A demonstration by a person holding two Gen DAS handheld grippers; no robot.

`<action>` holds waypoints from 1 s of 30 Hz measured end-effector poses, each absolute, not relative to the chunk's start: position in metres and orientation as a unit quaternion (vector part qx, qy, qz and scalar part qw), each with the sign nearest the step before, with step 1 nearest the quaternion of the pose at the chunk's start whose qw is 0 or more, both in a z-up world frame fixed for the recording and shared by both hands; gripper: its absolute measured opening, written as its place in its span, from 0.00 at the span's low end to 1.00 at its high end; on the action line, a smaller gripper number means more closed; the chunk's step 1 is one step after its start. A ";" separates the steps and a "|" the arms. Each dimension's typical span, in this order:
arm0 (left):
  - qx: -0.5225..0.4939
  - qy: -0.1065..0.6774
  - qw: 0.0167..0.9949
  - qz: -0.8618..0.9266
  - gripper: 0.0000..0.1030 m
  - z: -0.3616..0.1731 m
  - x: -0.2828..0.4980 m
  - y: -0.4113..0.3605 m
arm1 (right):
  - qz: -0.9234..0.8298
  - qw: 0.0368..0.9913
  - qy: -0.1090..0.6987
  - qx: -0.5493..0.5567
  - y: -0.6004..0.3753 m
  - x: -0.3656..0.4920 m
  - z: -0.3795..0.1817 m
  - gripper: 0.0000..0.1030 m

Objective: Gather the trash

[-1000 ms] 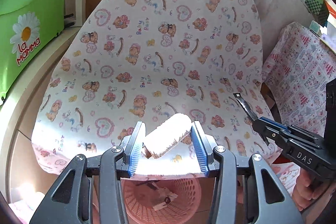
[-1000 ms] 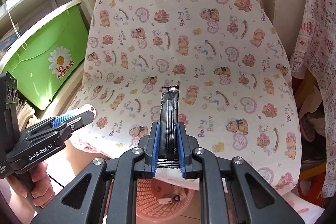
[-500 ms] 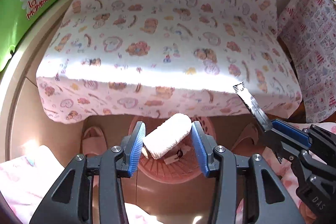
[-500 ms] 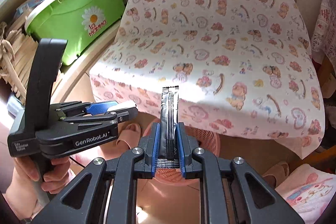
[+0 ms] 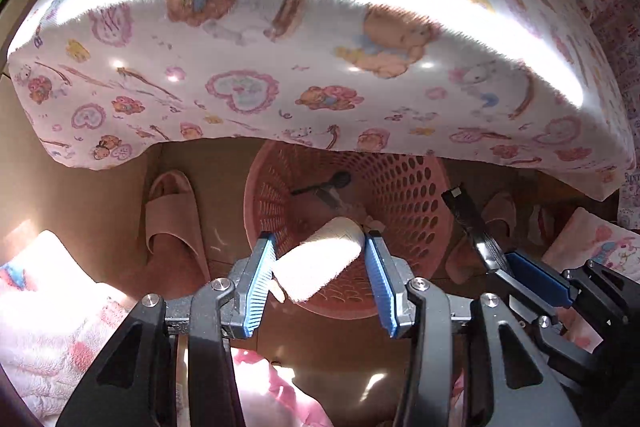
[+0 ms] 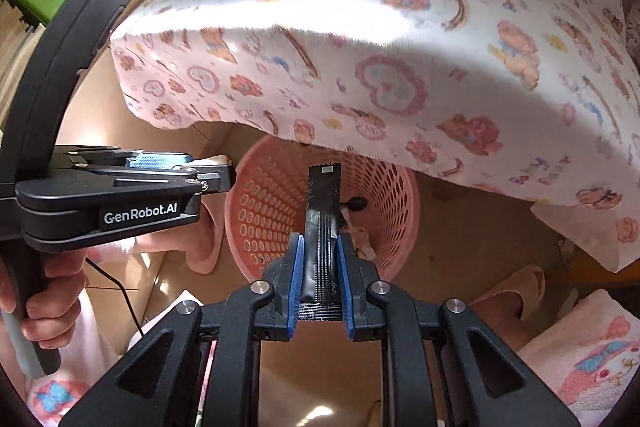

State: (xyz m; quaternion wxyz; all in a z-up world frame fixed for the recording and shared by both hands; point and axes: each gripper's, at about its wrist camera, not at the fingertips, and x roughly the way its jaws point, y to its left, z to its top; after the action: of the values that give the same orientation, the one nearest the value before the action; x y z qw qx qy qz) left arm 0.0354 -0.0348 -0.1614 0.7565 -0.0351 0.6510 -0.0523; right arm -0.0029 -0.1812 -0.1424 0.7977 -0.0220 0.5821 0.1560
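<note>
Trash sits in both tongs above a round pink perforated plastic basket point(image 5: 404, 211) on the floor. The left tongs point(image 5: 320, 259) clamp a crumpled white paper wad point(image 5: 320, 259) over the basket's near rim. The right tongs point(image 6: 319, 275) clamp a long black foil sachet point(image 6: 322, 219) that points into the basket's mouth. Inside lie a black spoon point(image 5: 328, 185) and scraps. A pink cartoon-print cloth point(image 5: 320, 67) overhangs the basket's far side, and a pink slipper point(image 5: 172, 215) lies at its left.
</note>
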 end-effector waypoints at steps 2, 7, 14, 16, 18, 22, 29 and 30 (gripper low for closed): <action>-0.044 0.664 0.745 -0.047 0.43 -0.175 0.038 -0.032 | 0.144 0.791 0.594 -0.026 -0.179 0.004 -0.159 0.18; -0.053 0.682 0.729 -0.030 0.43 -0.200 0.040 -0.024 | 0.125 0.778 0.615 -0.023 -0.179 0.011 -0.188 0.18; -0.058 0.696 0.715 -0.028 0.56 -0.214 0.042 -0.024 | 0.122 0.785 0.607 -0.012 -0.176 0.012 -0.195 0.23; -0.048 0.691 0.720 -0.023 0.66 -0.212 0.042 -0.026 | 0.115 0.783 0.611 -0.009 -0.177 0.013 -0.198 0.36; -0.045 0.690 0.722 -0.020 0.68 -0.209 0.041 -0.025 | 0.105 0.785 0.610 0.001 -0.181 0.015 -0.200 0.50; -0.038 0.687 0.725 -0.009 0.69 -0.199 0.036 -0.020 | 0.092 0.794 0.601 0.003 -0.183 0.018 -0.192 0.53; 0.000 0.625 0.780 -0.021 0.74 -0.140 0.023 -0.024 | 0.080 0.855 0.512 -0.013 -0.185 0.002 -0.130 0.68; 0.012 0.605 0.796 -0.019 0.77 -0.127 0.020 -0.026 | 0.083 0.865 0.495 -0.009 -0.187 -0.002 -0.117 0.71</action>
State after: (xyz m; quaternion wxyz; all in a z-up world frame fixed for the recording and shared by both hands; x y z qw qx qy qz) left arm 0.0201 -0.0256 -0.1267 0.7956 0.0119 0.6054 -0.0188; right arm -0.0015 -0.1873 -0.1174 0.8649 -0.0090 0.4950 0.0830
